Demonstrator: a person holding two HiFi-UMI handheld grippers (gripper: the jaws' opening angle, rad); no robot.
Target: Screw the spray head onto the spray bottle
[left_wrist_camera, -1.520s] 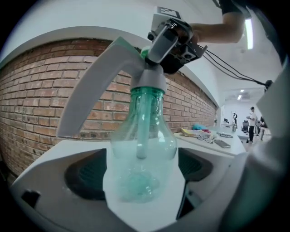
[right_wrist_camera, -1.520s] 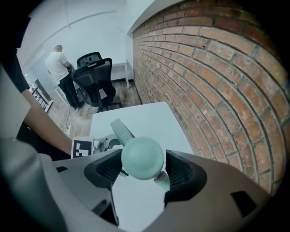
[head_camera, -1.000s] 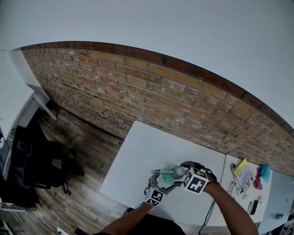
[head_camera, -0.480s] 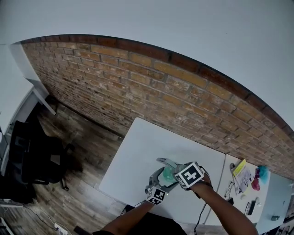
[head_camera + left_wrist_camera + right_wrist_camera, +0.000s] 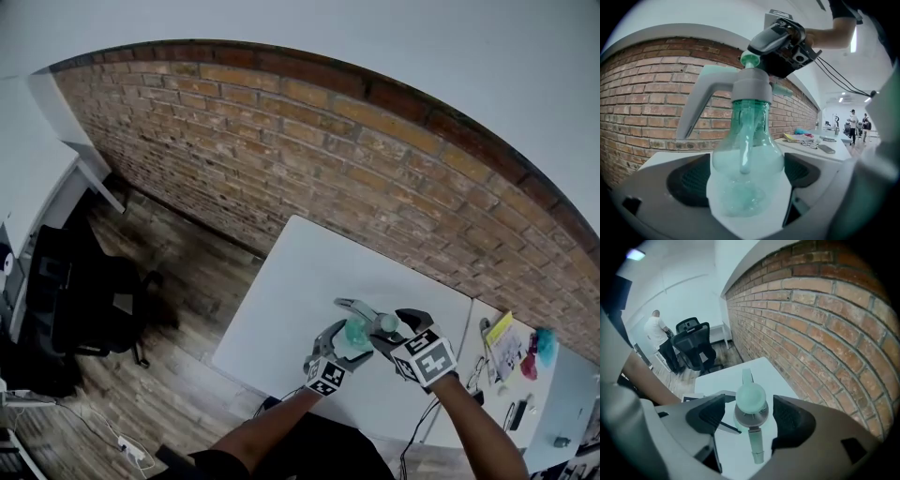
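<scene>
A translucent green spray bottle (image 5: 747, 159) stands upright on the white table (image 5: 291, 300), with my left gripper (image 5: 747, 180) shut on its round body. The grey spray head (image 5: 750, 86) sits on the bottle's neck, its long trigger pointing left and a green knob on top. In the head view the bottle (image 5: 354, 336) lies between both hands. My right gripper (image 5: 749, 416) hangs over the spray head (image 5: 751, 404) and points down at it. Its jaws have just been closing; the knob shows between them with a gap on each side.
A brick wall runs behind the table. An adjoining table (image 5: 562, 394) at the right holds a yellow pad (image 5: 495, 330), glasses and small items. A black office chair (image 5: 94, 309) stands on the wooden floor at left. A person (image 5: 657, 331) stands far off by another chair.
My right gripper has rolled, risen a little and shifted to the right of the spray head. The left gripper and the bottle have stayed where they were.
</scene>
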